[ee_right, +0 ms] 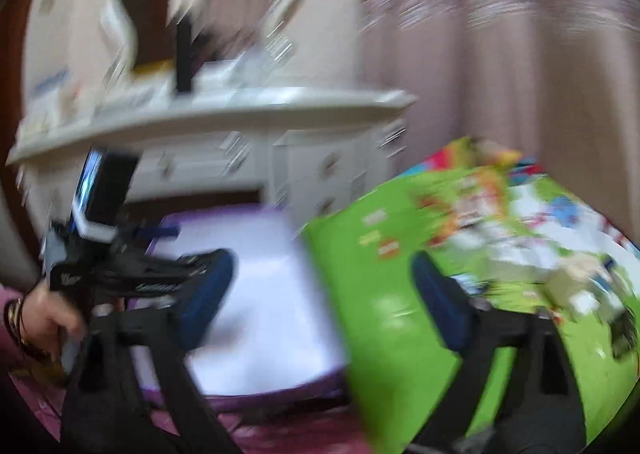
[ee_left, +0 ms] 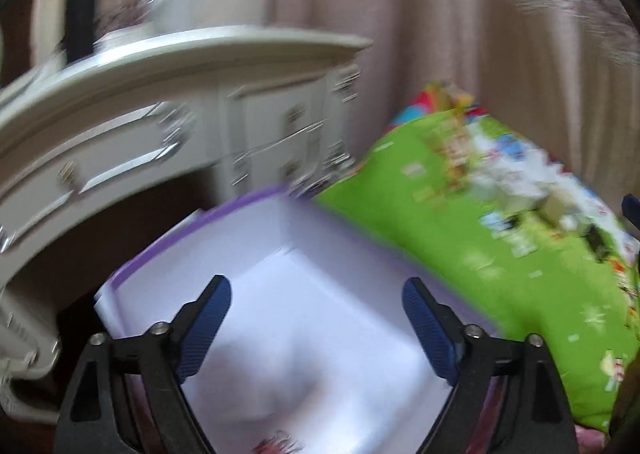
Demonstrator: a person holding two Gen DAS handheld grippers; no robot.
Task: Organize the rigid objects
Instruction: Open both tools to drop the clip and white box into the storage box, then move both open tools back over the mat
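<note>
Motion blur softens both views. From left to right: your left hand (ee_right: 44,318) carries the left gripper (ee_left: 316,318), jaws spread wide and empty over the white, purple-rimmed box (ee_left: 288,238); the green toy box (ee_right: 400,286) leans just right of it; your right gripper (ee_right: 320,294) gapes wide, clamping nothing. Behind stand 1 cream dresser (ee_left: 256,113) and curtains (ee_left: 480,33).

Motion blur smears both views. The print on the green box (ee_left: 460,221) is unreadable, and its right end runs off the picture's edge. The white box (ee_left: 280,294) with the purple rim is cut off below. Things on the dresser top (ee_right: 224,109) blur beyond telling.
</note>
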